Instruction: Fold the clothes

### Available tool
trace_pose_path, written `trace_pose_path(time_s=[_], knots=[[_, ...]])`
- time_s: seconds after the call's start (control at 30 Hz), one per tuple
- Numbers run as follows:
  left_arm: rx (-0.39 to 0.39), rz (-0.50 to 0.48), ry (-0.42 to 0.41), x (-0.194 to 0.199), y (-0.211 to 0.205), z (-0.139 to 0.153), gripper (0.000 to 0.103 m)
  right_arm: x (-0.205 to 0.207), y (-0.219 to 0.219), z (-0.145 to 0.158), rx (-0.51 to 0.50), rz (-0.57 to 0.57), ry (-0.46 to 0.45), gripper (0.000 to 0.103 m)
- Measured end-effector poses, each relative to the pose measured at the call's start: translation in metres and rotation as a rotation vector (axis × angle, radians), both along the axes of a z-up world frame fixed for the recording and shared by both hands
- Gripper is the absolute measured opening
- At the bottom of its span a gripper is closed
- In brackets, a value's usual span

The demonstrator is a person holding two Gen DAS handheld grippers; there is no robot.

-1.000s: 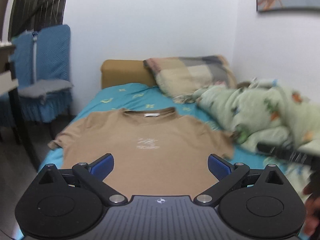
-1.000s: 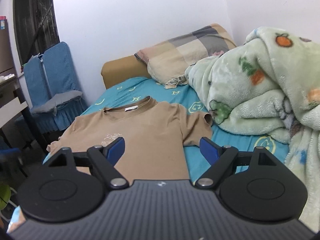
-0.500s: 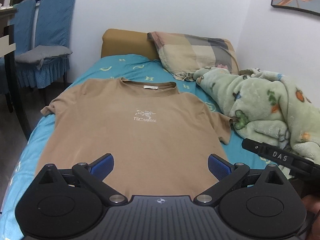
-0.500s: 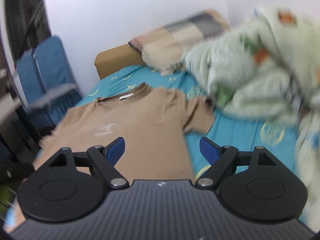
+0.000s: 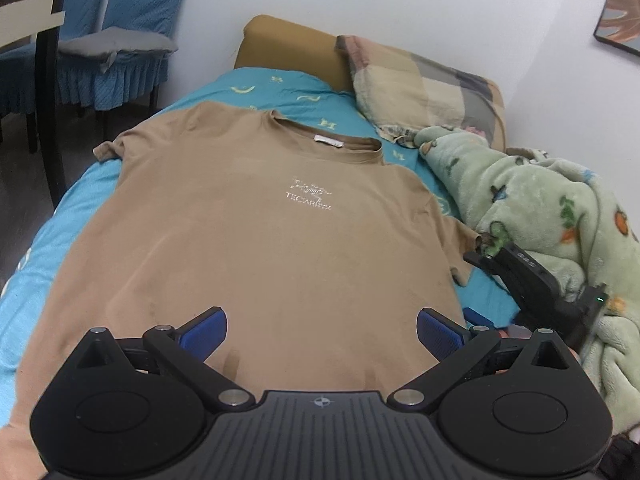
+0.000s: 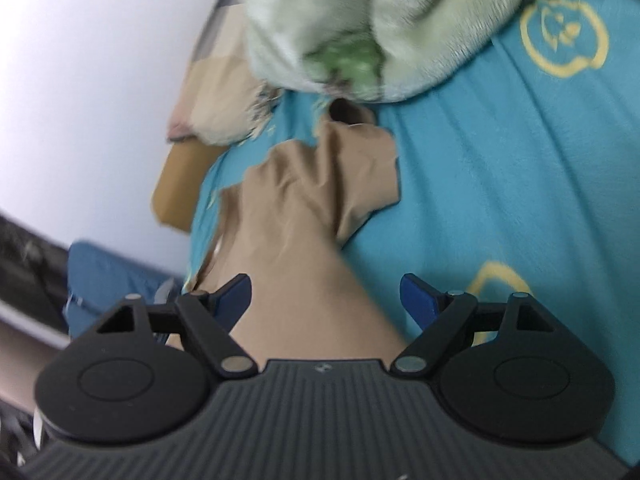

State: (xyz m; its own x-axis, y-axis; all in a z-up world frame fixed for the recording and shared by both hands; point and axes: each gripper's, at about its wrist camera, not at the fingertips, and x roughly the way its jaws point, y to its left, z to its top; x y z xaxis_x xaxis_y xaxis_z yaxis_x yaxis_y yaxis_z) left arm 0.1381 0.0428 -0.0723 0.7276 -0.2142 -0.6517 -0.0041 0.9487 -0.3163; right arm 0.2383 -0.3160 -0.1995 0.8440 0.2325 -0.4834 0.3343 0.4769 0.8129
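Left gripper (image 5: 318, 330) angled down over flat tan cotton T-shirt (image 5: 256, 240) on teal bedsheet (image 6: 500, 200); right gripper (image 6: 326, 298) rolled sideways at shirt's edge. Both wide open, empty. Chest logo visible from left only.

The T-shirt (image 5: 256, 240) is showing as smooth, matt tan cloth with a pale print. The bed sheet (image 6: 500, 200) is looking like thin matt cotton. The blanket (image 5: 540, 208) is appearing fluffy and fleecy. The left tongs (image 5: 318, 322) are showing matt black plastic, ribbed blue pads (image 5: 438, 330) and shiny metal pins.
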Motion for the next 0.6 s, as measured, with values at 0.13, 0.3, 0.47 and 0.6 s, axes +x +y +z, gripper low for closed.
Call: trace_pose_path(time_s=[0.13, 0.3, 0.47, 0.6], knots=[[-0.027, 0.049, 0.018, 0.015, 0.003, -0.011, 0.102, 0.032, -0.005, -0.018, -0.019, -0.097, -0.032, 0.082], [-0.066, 0.113, 0.063, 0.039, 0.013, -0.03, 0.102, 0.078, 0.006, -0.022, -0.168, -0.142, -0.062, 0.082], [-0.063, 0.15, 0.082, 0.059, 0.02, -0.043, 0.102, 0.127, 0.007, -0.02, -0.203, -0.191, -0.068, 0.082], [-0.045, 0.157, 0.077, 0.069, 0.022, -0.05, 0.102, 0.156, 0.004, -0.012, -0.292, -0.173, -0.004, 0.022]])
